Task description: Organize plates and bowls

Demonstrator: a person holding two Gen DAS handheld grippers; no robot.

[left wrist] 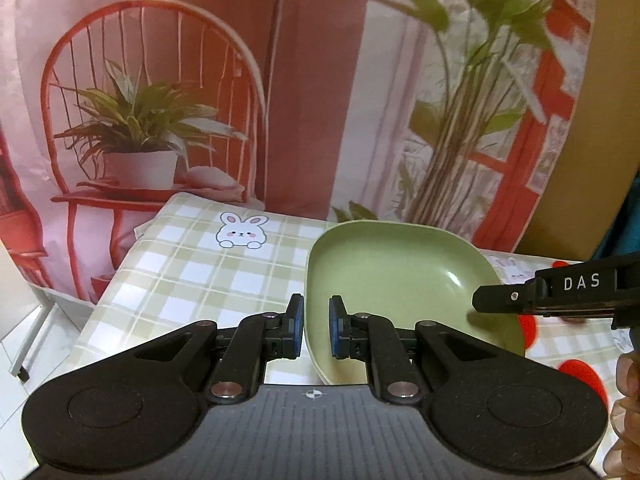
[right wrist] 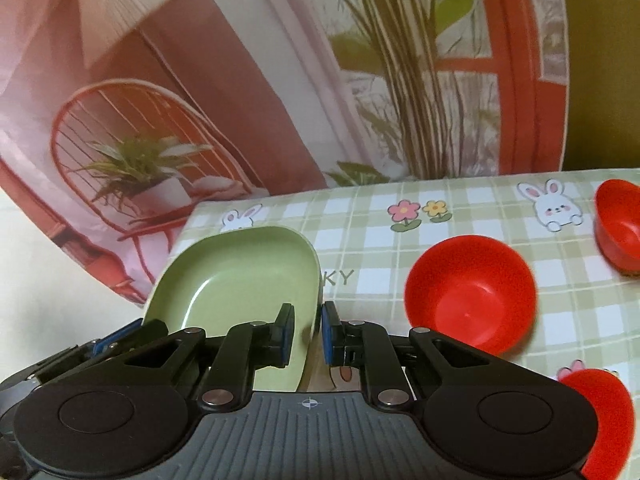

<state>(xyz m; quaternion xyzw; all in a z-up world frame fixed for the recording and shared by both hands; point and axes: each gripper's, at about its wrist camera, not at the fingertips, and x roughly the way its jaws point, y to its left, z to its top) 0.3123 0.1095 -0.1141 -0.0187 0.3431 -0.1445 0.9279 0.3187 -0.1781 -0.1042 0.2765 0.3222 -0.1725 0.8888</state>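
Writing on the right claw: white letters "DAS" are showing on the black arm of the right claw (left wrist: 486, 300), seen from the left camera.
Writing on the cloth: the letters "KY" are peeking out beside the green plate (right wrist: 236, 276) on the checked cloth (right wrist: 460, 204); the rest is hiding behind the plate.
Pictures on the cloth: a white bunny (right wrist: 554, 206) and two flowers (right wrist: 420, 214) are showing.
Left claw: the left claw (left wrist: 316, 326) is pinching the near left edge of the green plate between its blue pads.
Right claw: the right claw (right wrist: 308, 334) is pinching the plate's right edge.
Green plate: it is sitting tilted over the desk (left wrist: 180, 276), with nothing in it.
Red bowls: one red bowl (right wrist: 472, 292) is sitting on the cloth just right of the plate, looking empty. Another bowl (right wrist: 618, 224) is sitting farther right, and a third bowl (right wrist: 600, 408) is close to the camera.
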